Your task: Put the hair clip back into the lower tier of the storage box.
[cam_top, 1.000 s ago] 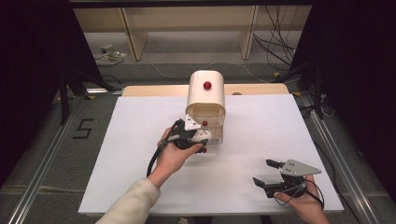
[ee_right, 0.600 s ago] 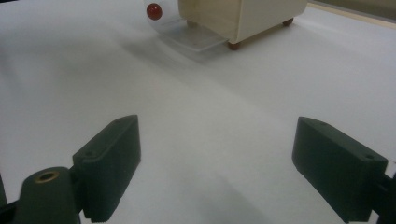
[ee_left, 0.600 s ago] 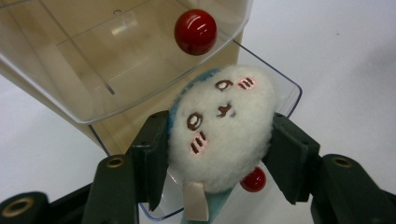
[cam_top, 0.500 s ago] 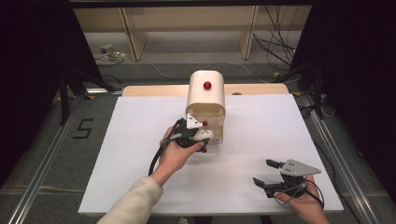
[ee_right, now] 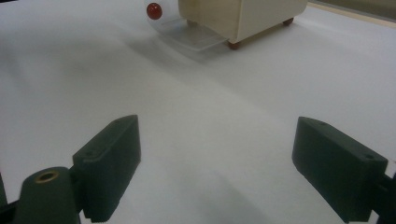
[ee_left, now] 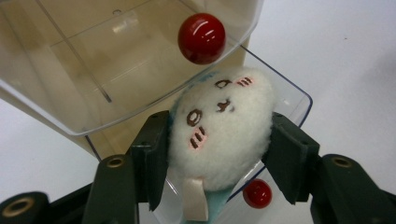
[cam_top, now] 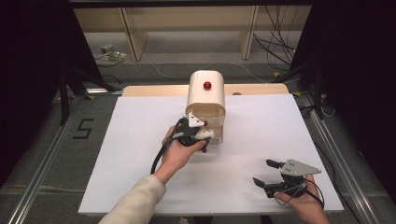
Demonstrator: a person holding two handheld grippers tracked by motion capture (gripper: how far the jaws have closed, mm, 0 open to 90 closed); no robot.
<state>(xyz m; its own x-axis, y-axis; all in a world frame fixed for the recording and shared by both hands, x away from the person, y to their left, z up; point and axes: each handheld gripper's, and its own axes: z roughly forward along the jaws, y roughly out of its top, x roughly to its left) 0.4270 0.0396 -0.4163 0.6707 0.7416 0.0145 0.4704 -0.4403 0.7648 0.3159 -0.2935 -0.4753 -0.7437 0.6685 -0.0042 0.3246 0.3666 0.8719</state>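
A cream drawer cabinet [cam_top: 205,100] with red knobs stands at the table's middle back. My left gripper [cam_top: 201,134] is at its front, shut on a white plush toy [ee_left: 222,126] with a drawn face. In the left gripper view the toy hangs over the pulled-out clear lower drawer [ee_left: 292,95], whose red knob [ee_left: 257,193] shows below it. A second clear drawer [ee_left: 93,70] with its red knob [ee_left: 201,31] is open just above. My right gripper [cam_top: 271,172] rests open near the front right, with nothing between its fingers [ee_right: 109,158].
A white sheet [cam_top: 116,154] covers the table, bare to the left and between the two hands. In the right gripper view the cabinet [ee_right: 243,16] and its open clear drawer [ee_right: 187,32] lie far ahead. Cables and shelving legs sit on the floor behind.
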